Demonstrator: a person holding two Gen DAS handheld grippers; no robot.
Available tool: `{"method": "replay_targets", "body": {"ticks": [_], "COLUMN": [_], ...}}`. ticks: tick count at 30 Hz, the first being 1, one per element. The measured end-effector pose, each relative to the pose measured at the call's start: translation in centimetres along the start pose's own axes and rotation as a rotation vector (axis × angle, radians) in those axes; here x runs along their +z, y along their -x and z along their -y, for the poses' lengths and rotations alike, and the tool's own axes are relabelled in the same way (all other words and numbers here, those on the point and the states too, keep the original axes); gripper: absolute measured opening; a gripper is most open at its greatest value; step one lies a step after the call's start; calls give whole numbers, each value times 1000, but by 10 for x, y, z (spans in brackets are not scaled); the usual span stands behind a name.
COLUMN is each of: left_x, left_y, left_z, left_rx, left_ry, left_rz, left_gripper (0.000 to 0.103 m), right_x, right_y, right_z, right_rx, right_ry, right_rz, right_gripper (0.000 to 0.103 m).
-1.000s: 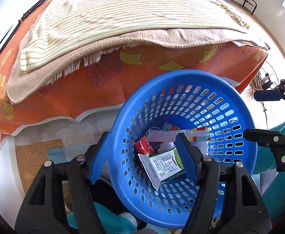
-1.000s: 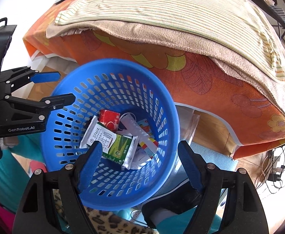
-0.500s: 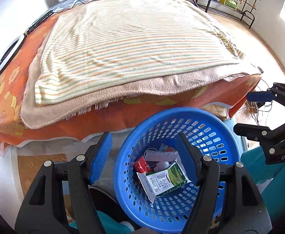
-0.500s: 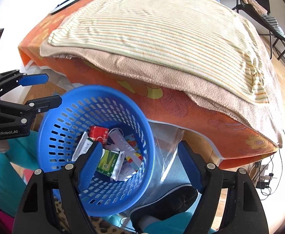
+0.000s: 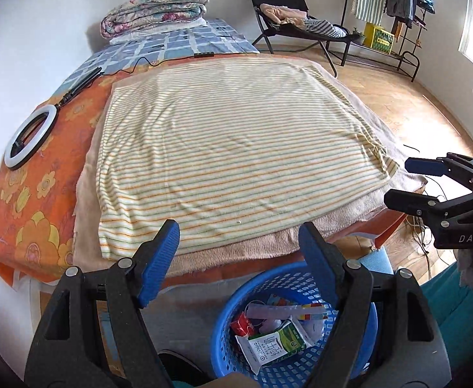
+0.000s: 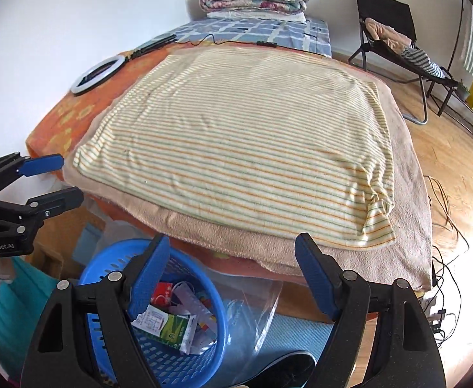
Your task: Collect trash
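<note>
A blue perforated basket [image 5: 226, 320] [image 6: 223, 317] stands on the floor at the bed's foot. It holds trash: a green and white carton [image 5: 277, 344] [image 6: 167, 323], a red wrapper [image 5: 241, 323] [image 6: 160, 291] and other packets. My left gripper [image 5: 238, 252] is open and empty above the basket's near rim. It also shows at the left of the right wrist view [image 6: 54, 177]. My right gripper [image 6: 231, 266] is open and empty above the basket's right side. It shows at the right of the left wrist view [image 5: 411, 182].
The bed carries a striped blanket [image 5: 236, 148] over a beige towel [image 6: 243, 236] and an orange floral sheet [image 5: 36, 194]. A ring light [image 5: 29, 135] lies at its left edge. A clear plastic bag [image 6: 256, 304] lies beside the basket. A folding chair [image 5: 288, 22] and clothes rack [image 5: 394, 6] stand behind.
Both grippers have lifted and tilted up away from the basket, which has slid to the bottom of each view. The bed top and room have come into sight. Both stay open.
</note>
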State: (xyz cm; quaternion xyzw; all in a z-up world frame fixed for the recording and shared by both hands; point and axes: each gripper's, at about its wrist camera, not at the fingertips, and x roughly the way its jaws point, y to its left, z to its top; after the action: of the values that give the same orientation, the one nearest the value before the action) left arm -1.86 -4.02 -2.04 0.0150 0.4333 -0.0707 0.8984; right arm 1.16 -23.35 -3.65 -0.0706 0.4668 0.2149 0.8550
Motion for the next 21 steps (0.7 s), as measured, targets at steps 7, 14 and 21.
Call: {"method": "replay_targets", "body": {"ticks": [7,14,21], "left_x": [37,53,60], "left_y": [17,21,16], "left_z": [-4,-10,-18], "left_rx": [-4,-3,15], "left_ry": [12,37,87], "left_rz": [92,138,159], "left_gripper": [85,89,96], "right_x": [34,57,66], "right_y": [17,22,21], "right_z": [9,16,17], "right_rx": [-18,-50,-59], "right_ry": [-31,-38,-36], "right_rz": [113,170,211], "right_gripper": [80,80,81]}}
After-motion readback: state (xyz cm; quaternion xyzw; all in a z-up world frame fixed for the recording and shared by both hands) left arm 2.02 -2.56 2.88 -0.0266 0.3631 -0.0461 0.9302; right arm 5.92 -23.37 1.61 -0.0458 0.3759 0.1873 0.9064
